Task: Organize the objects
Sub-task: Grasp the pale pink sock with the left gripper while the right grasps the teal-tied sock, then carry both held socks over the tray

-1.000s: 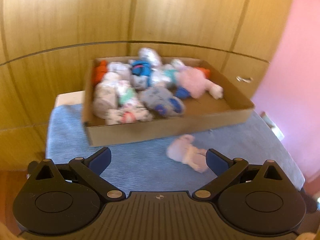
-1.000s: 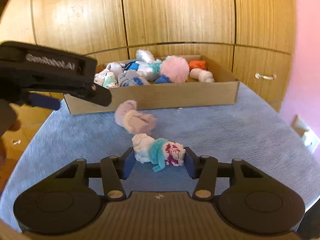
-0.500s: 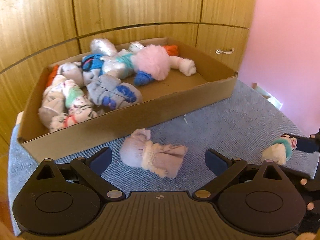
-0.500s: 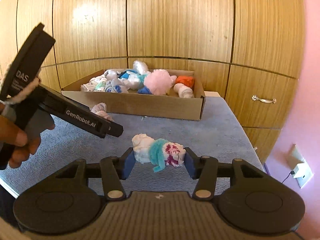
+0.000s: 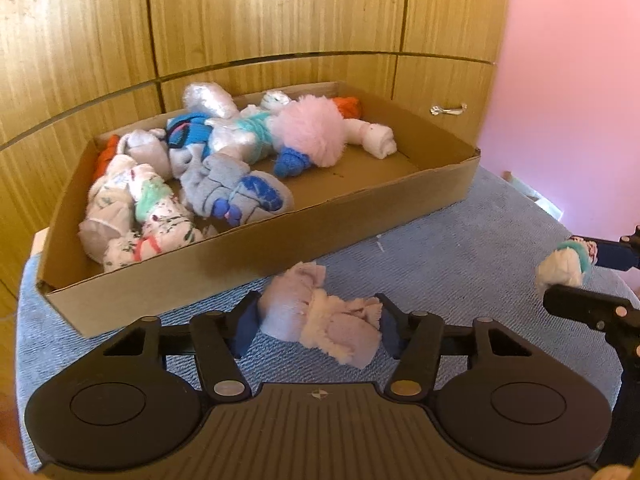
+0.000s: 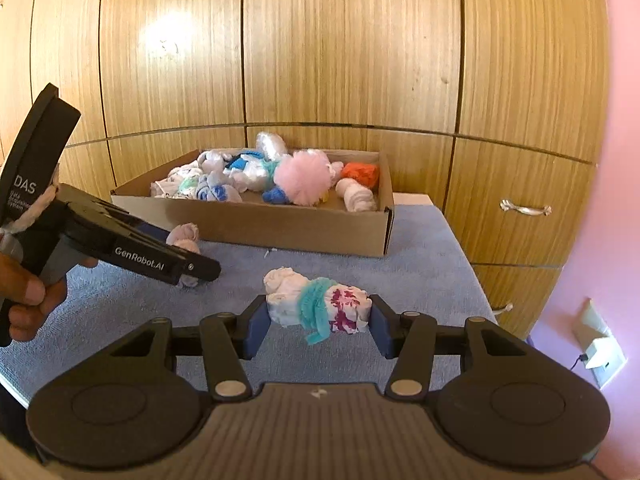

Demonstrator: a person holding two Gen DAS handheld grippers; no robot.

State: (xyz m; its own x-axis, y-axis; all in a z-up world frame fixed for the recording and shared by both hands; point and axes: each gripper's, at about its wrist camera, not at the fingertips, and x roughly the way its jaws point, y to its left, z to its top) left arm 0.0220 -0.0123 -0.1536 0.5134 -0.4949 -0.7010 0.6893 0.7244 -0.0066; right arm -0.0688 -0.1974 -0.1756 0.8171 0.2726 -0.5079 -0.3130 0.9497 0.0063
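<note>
A: Grippers, how are they sitting?

B: Left gripper is tilting down at the blue cloth, jaws just closing onto the pale pink rolled sock bundle beside the cardboard box.

A: Right?

B: Right gripper is clamping the white-and-teal sock roll above the cloth.

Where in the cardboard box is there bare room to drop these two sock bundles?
The cardboard box has bare floor in its near right corner, bordered by the white roll and pink pompom. The left half, around the grey-blue bundle, is crowded.
</note>
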